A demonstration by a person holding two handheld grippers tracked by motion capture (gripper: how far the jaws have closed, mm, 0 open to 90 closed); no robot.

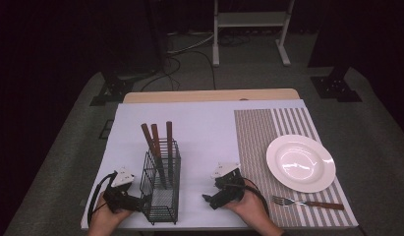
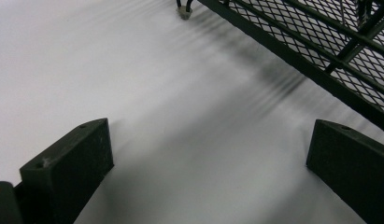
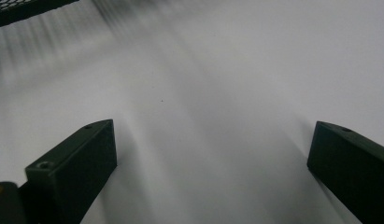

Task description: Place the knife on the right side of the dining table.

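Both grippers rest low on the white table cover, jaws wide apart and holding nothing.
Left gripper [image 1: 140, 202] is just beside the black wire basket [image 1: 161, 196] with three wooden handles [image 1: 160, 142]; right gripper [image 1: 208, 199] lies near a fork [image 1: 307, 202] and white plate [image 1: 301, 162]. No writing is readable.

A black wire basket [image 1: 161, 189] is holding three brown sticks [image 1: 159, 142] on the white tabletop [image 1: 204, 128]. A white plate [image 1: 300, 162] is sitting on a grey-and-white striped mat [image 1: 253, 142].
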